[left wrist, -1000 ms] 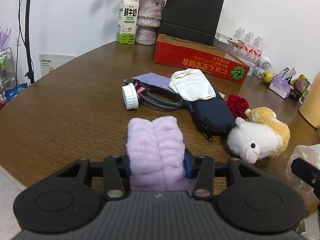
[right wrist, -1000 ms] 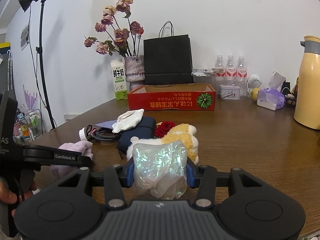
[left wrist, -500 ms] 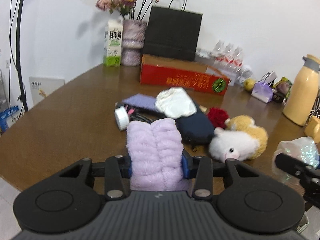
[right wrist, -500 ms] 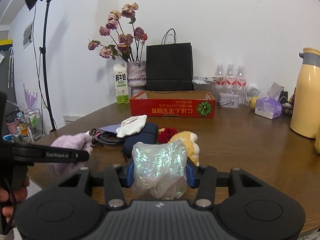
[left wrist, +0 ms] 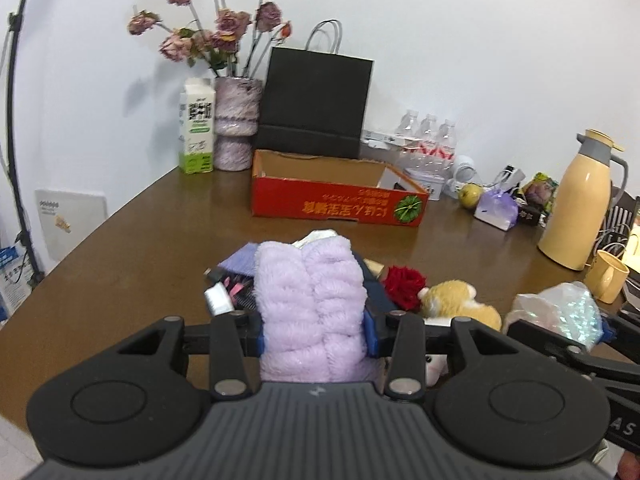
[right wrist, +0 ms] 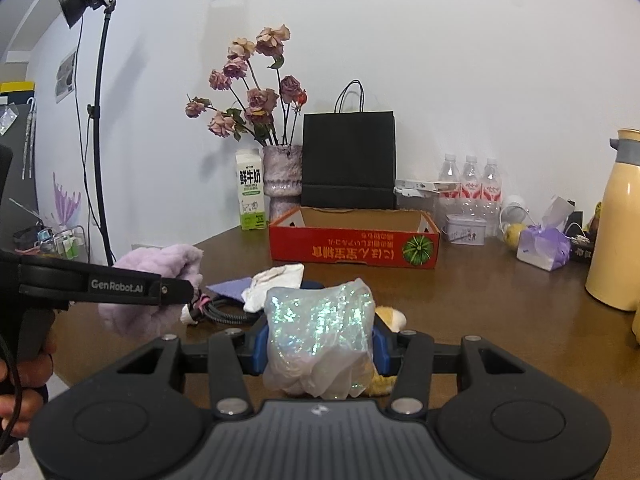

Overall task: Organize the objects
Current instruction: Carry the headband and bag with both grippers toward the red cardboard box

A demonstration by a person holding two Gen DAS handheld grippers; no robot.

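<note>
You had the left gripper [left wrist: 313, 334] clamped on the lilac plush cloth [left wrist: 310, 304] and the right gripper [right wrist: 320, 350] on the iridescent bag [right wrist: 320, 332], both in front of the red box [right wrist: 354, 244]; the next move, I judge, called for carrying them over its near wall.

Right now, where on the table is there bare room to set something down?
Bare wood runs left of the red box, up to the milk carton, and between the box and the yellow thermos. The box looks empty. It is crowded around the plush toy and navy pouch.
</note>
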